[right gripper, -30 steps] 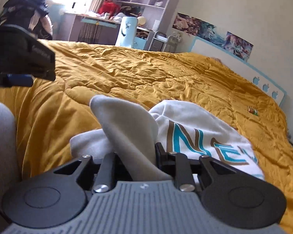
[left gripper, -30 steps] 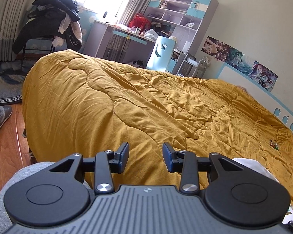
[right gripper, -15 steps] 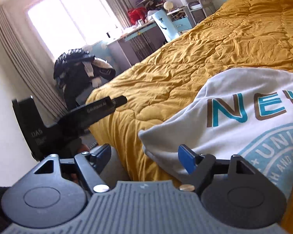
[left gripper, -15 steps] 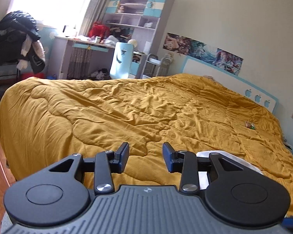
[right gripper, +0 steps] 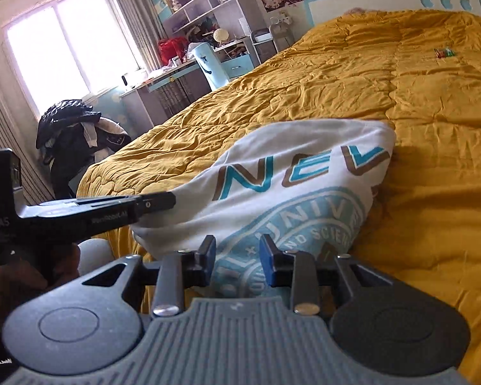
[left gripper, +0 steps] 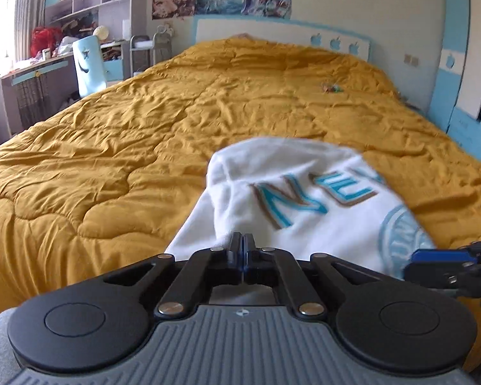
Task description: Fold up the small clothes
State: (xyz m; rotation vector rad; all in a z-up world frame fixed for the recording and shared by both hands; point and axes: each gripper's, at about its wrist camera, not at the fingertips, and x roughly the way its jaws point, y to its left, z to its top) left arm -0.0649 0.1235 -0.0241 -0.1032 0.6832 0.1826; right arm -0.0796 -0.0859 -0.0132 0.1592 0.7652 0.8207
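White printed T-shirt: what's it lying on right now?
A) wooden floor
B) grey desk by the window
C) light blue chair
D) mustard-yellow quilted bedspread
D: the white T-shirt with teal lettering lies on the mustard-yellow quilted bedspread, near its front edge, with the left gripper shut on a corner of it.

Blurred by motion in the left wrist view: white printed T-shirt with teal and brown lettering (left gripper: 308, 205), its word cut short after "NE" by a fold and its round pale-blue seal partly covered by the right gripper (left gripper: 439, 261), itself cropped at the picture's right edge. Hidden in the right wrist view: shirt's near hem behind the right gripper's black and blue fingers (right gripper: 269, 264), closing with cloth between them, contact not discernible. Too small to identify: bright little object (right gripper: 444, 52) on the mustard-yellow quilted bedspread (right gripper: 417, 102); unreadable too, the wall posters (left gripper: 221, 1).
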